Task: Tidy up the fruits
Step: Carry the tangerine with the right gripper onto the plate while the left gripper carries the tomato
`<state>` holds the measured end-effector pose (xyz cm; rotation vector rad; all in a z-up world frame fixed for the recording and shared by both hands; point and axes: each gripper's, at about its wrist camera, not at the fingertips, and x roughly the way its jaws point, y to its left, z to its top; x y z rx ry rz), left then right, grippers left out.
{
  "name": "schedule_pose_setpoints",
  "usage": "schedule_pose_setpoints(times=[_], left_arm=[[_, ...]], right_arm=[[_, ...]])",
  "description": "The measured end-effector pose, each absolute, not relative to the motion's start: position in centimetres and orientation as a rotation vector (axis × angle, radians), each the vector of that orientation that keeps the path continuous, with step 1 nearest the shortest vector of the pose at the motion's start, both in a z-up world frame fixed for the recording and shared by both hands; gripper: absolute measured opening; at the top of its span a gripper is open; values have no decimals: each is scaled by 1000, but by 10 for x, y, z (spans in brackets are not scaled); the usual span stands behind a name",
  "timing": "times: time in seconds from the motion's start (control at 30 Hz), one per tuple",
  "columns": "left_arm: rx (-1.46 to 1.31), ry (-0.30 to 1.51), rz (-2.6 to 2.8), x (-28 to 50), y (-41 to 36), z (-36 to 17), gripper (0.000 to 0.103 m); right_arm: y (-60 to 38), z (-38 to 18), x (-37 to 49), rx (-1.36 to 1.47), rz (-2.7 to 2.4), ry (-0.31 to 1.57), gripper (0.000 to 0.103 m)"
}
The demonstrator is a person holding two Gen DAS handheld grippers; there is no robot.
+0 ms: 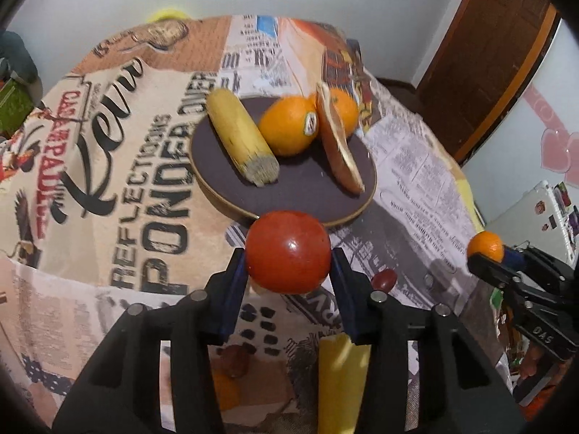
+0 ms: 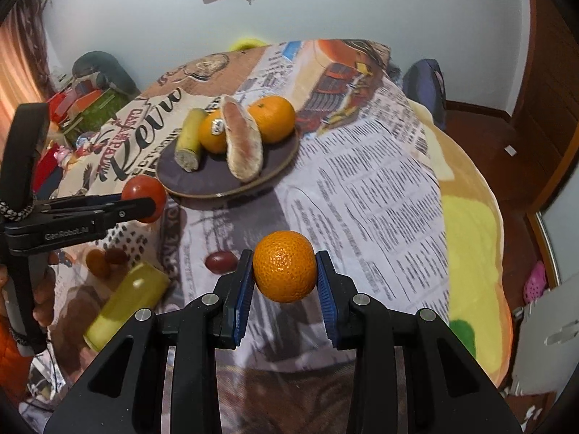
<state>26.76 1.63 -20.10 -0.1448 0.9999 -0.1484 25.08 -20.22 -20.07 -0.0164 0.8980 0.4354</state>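
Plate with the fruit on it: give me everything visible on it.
The plate is round and flat, with a dark matte top and a light tan rim, wood-like by the look. It sits level on the printed tablecloth. On it lie a cut banana piece, two oranges, one stickered, and a grapefruit wedge propped on edge. Neither gripper touches it; the front part is bare.

Both the left black plastic two-finger gripper [image 1: 288, 253] and the right black plastic two-finger gripper [image 2: 284, 271] carry ribbed blue finger pads [image 1: 233, 291] and round silver screws [image 2: 143, 314]. White lettering marks their side faces. An orange sleeve [image 2: 12, 354] covers the person's left arm.
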Motion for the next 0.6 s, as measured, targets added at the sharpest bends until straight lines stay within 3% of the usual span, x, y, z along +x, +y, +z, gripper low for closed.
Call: schedule_pose_setpoints(times=[0.6], left_arm=[[-156,947,-129,295,46,-188,45]], right_arm=[[-136,-191,290,-47,548,861,31]])
